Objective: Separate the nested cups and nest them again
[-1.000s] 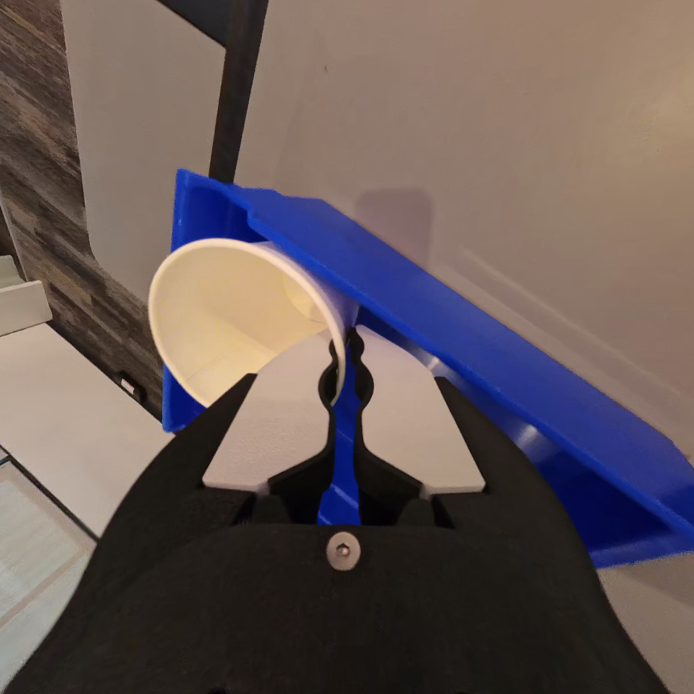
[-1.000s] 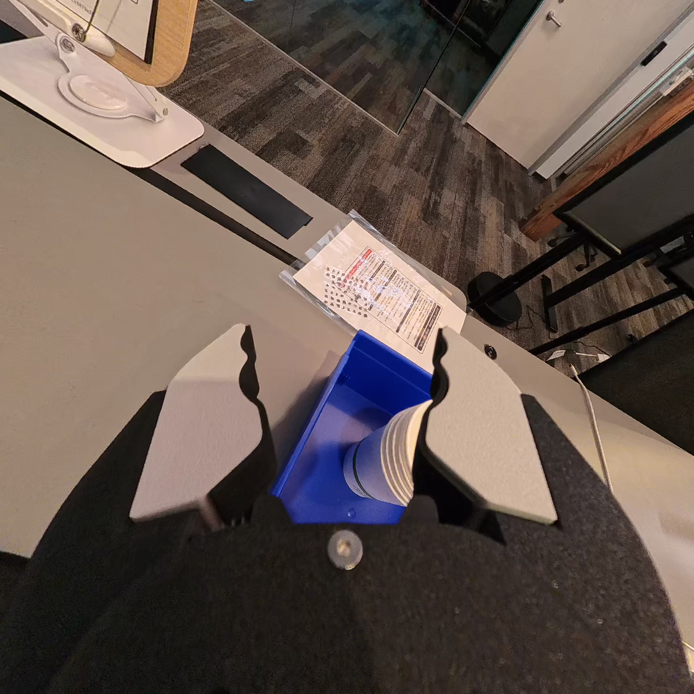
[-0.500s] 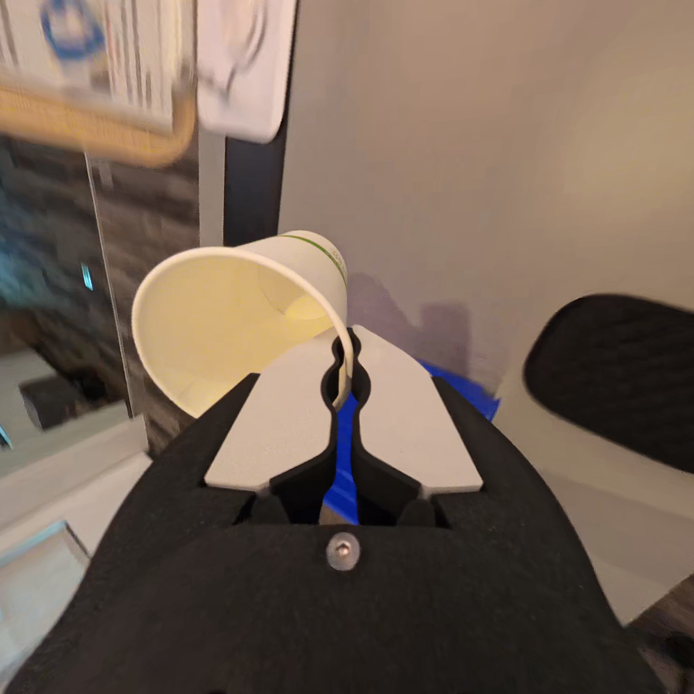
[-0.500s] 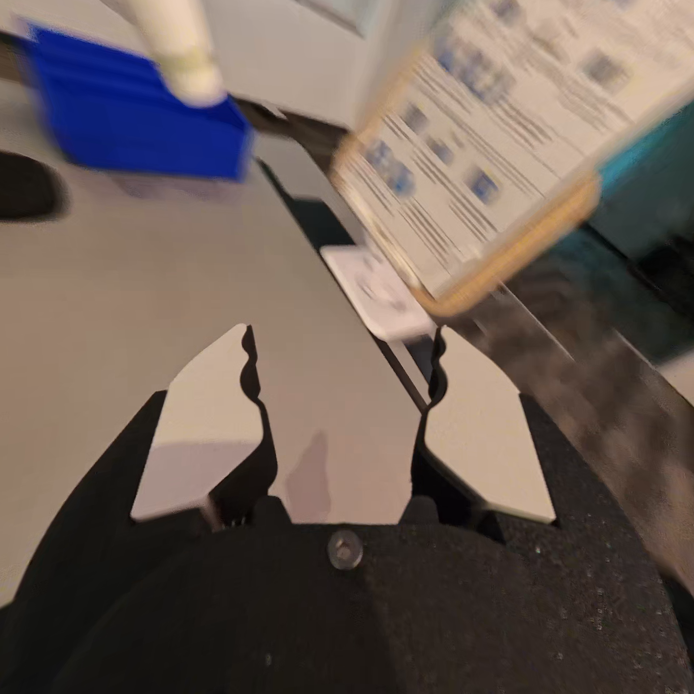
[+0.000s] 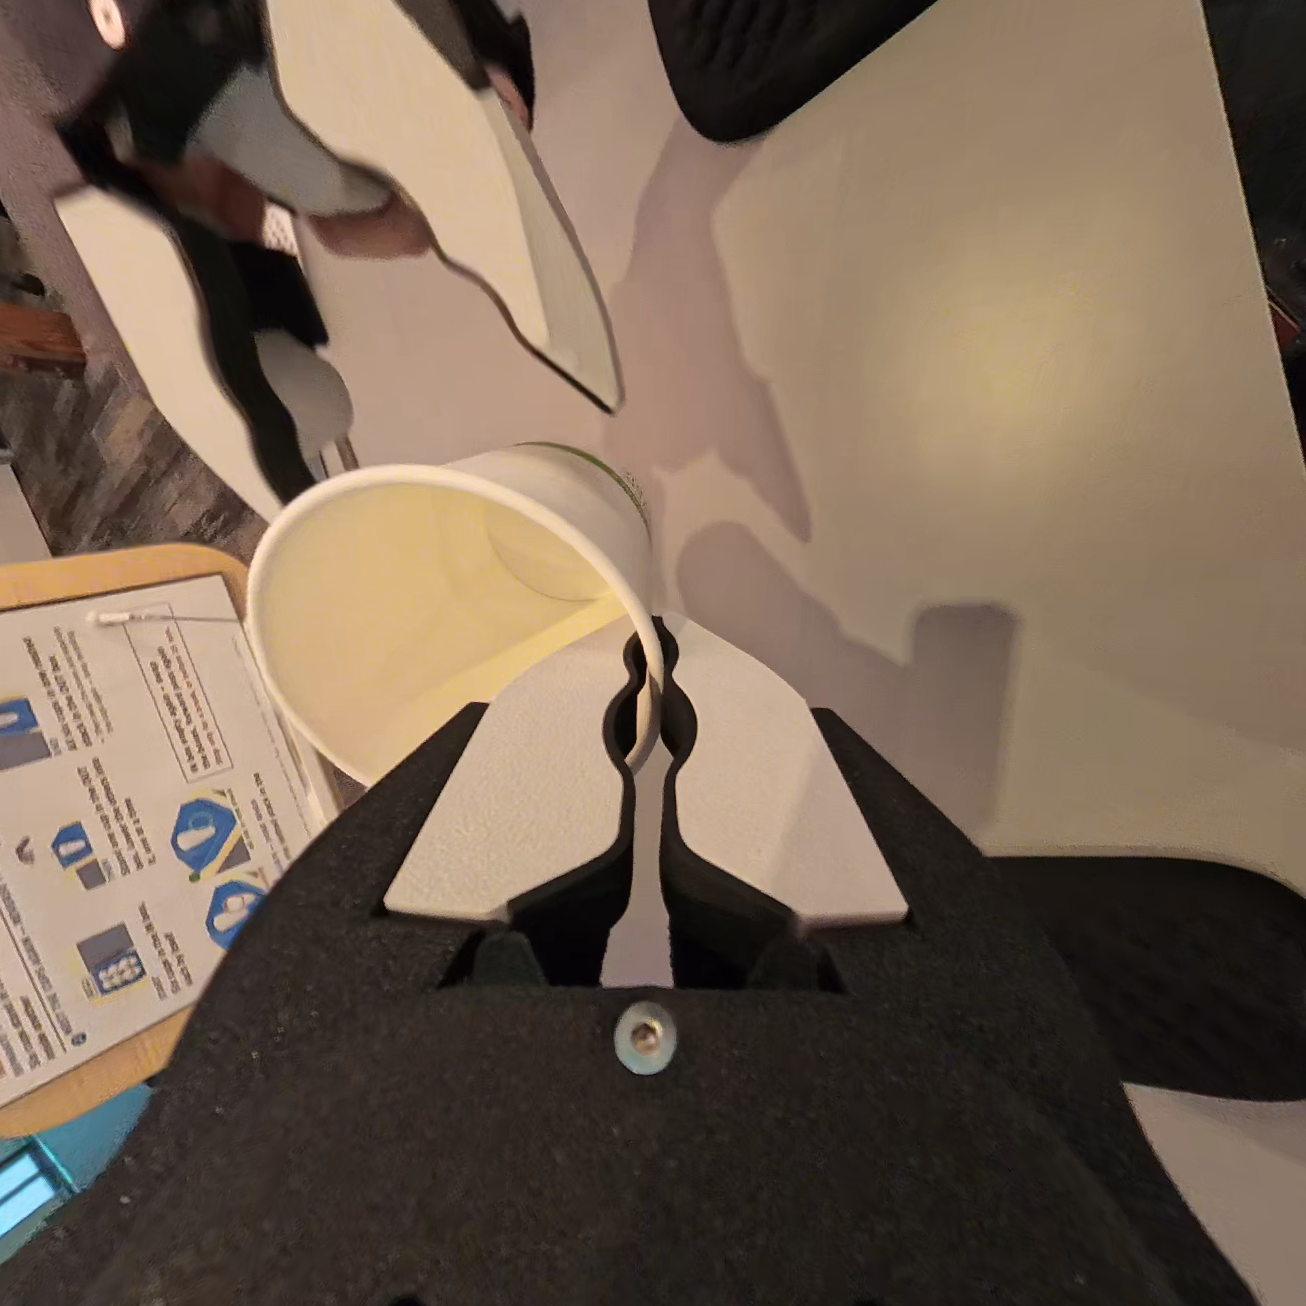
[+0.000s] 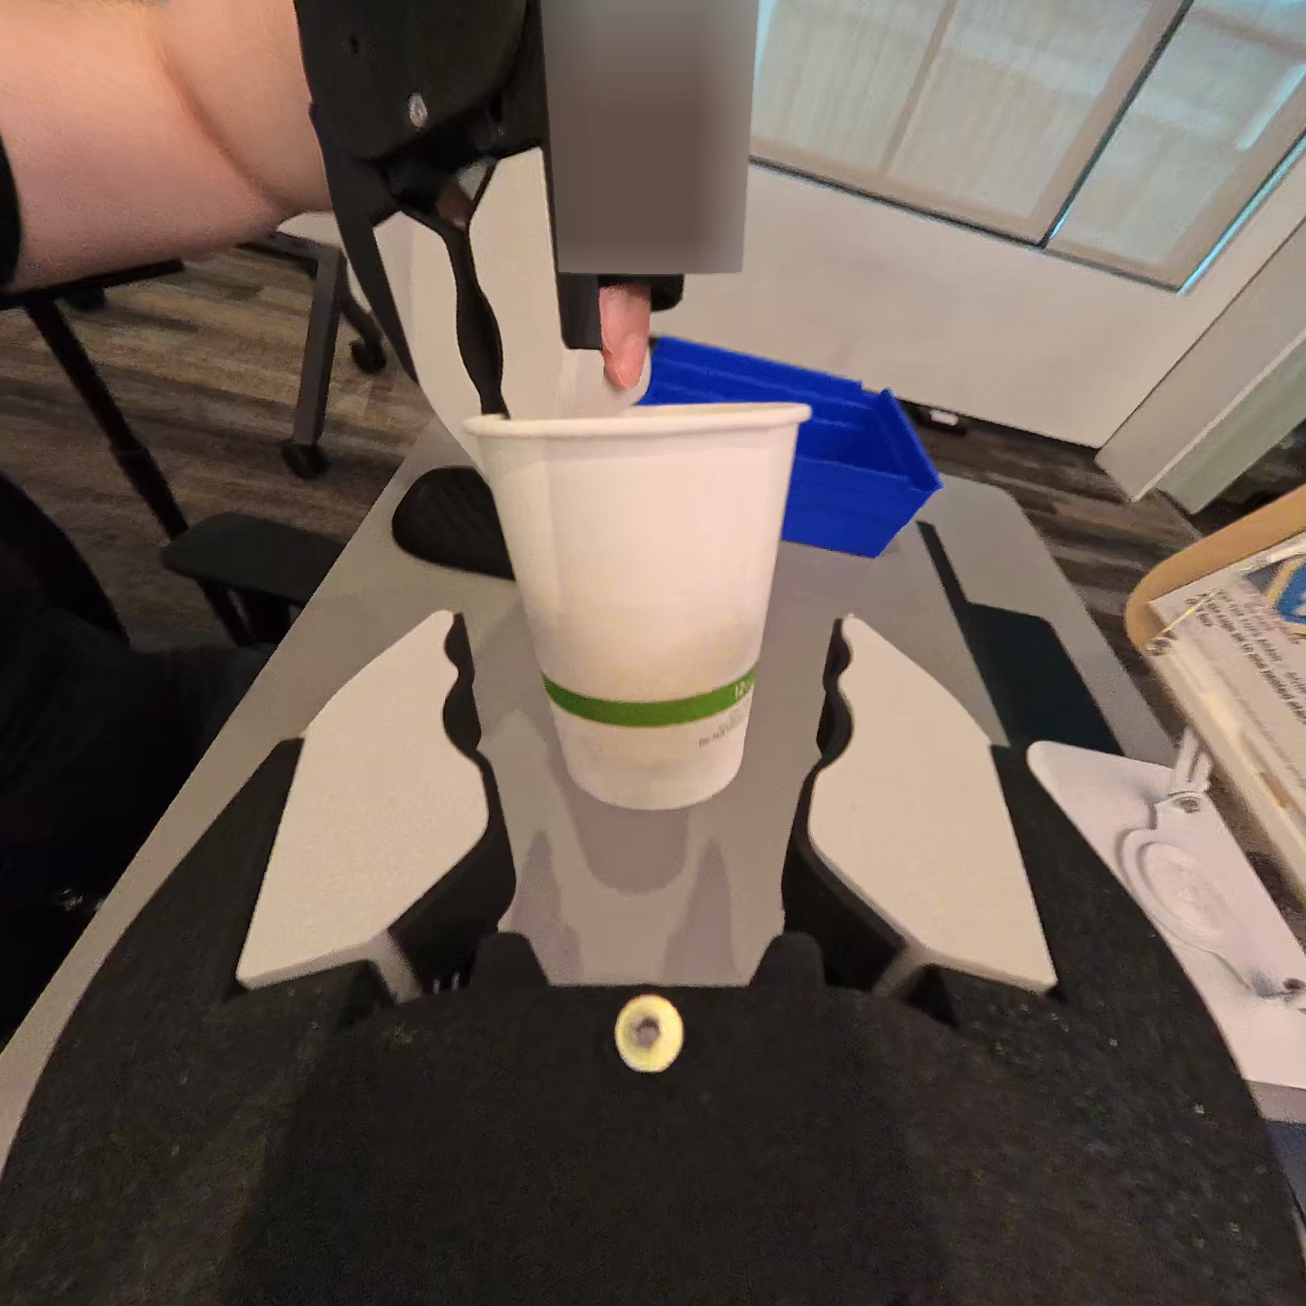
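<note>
A white paper cup (image 6: 643,565) with a green band hangs upright just above the grey table (image 6: 396,608). My left gripper (image 6: 495,413) holds it from above, shut on its rim. In the left wrist view the cup (image 5: 452,608) opens toward the camera, its rim pinched in my left gripper (image 5: 646,671). My right gripper (image 6: 646,625) is open and empty, low over the table, with the cup straight ahead between its fingers (image 6: 381,777). It also shows blurred in the left wrist view (image 5: 466,424), beyond the cup.
A blue bin (image 6: 848,480) stands on the table behind the cup. A clipboard with a printed sheet (image 6: 1237,636) and its white stand base (image 6: 1166,883) are at the right. Black chair armrests (image 6: 452,523) sit at the table's left edge. A person's arm (image 6: 141,141) is above.
My left gripper has carried the cup away from the blue bin to over the table. My right gripper has swung round from the bin and now faces the cup, still open.
</note>
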`<action>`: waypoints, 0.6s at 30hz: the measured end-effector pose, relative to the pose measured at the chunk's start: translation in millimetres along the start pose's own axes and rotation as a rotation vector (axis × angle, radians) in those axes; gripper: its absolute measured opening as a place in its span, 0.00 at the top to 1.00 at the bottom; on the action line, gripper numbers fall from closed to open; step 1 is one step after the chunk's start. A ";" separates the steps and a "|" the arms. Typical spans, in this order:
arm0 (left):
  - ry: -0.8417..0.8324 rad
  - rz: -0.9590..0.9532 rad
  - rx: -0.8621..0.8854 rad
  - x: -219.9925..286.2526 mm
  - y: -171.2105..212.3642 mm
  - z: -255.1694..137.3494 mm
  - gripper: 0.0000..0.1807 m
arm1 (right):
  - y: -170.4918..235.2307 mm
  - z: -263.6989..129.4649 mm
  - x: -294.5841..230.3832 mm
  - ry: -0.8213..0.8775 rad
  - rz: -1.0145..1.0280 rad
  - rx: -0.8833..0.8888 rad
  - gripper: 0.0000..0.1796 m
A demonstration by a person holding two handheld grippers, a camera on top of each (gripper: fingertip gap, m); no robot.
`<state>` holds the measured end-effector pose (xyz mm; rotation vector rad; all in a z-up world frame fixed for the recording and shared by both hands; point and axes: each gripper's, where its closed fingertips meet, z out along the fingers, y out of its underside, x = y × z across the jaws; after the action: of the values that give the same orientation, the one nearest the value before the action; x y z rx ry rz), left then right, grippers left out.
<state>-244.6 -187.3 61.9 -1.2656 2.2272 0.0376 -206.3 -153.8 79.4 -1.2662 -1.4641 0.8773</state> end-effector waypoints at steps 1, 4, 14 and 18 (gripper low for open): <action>0.003 0.012 -0.001 1.0 -3.5 3.0 1.00 | 6.0 4.9 -4.3 -0.020 -0.004 -0.037 0.47; 0.031 0.029 0.002 6.1 -12.7 9.2 1.00 | 14.6 15.6 -14.8 -0.067 -0.034 -0.087 0.47; 0.057 0.071 -0.009 12.0 -24.3 14.5 1.00 | 21.1 22.3 -25.2 -0.159 0.002 -0.090 0.50; 0.064 0.089 -0.019 14.6 -24.4 15.5 1.00 | 23.2 23.7 -28.7 -0.191 0.018 -0.092 0.50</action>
<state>-223.7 -207.6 47.8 -1.1930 2.3423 0.0534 -223.1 -175.5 45.3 -1.2925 -1.6621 0.9738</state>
